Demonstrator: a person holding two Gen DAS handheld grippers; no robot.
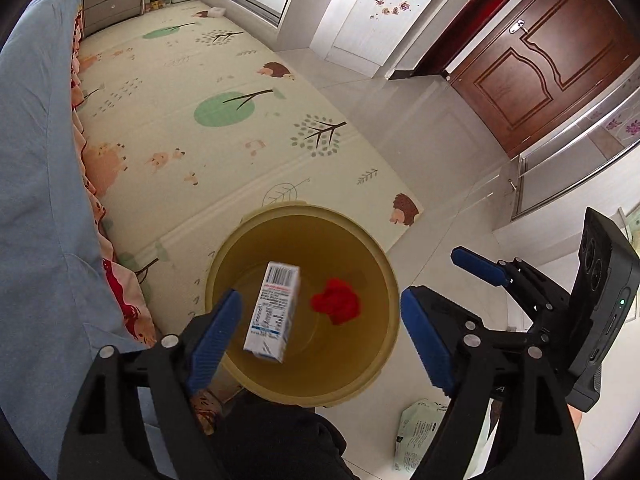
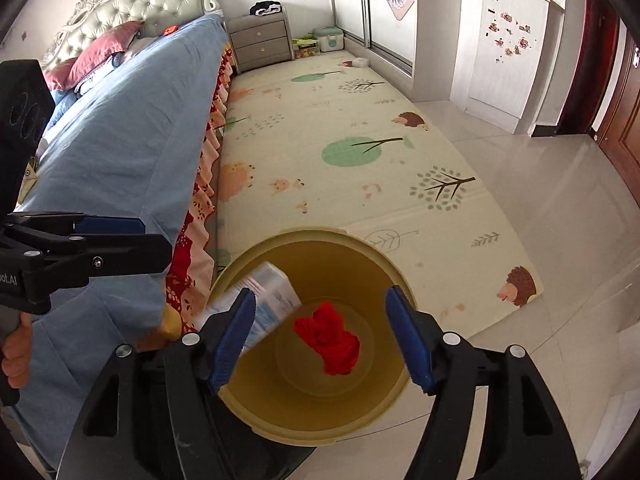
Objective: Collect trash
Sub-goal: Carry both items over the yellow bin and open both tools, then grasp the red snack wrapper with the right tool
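A yellow bin (image 1: pixel 372 376) stands on the floor below both grippers; it also shows in the right wrist view (image 2: pixel 360 420). A crumpled red scrap (image 1: pixel 336 306) lies on its bottom, seen too in the right wrist view (image 2: pixel 328 338). A small white box with a barcode (image 1: pixel 274 312) is over the bin mouth, free of the left fingers; it shows blurred in the right wrist view (image 2: pixel 268 300). My left gripper (image 1: pixel 320 332) is open above the bin. My right gripper (image 2: pixel 322 338) is open and empty above the bin; it shows in the left wrist view (image 1: pixel 480 270).
A bed with a blue cover (image 2: pixel 120 128) runs along the left. A patterned play mat (image 2: pixel 340 152) covers the floor beyond the bin. A white plastic packet (image 1: pixel 418 432) lies on the tiles by the bin. A brown door (image 1: pixel 552 60) is at the right.
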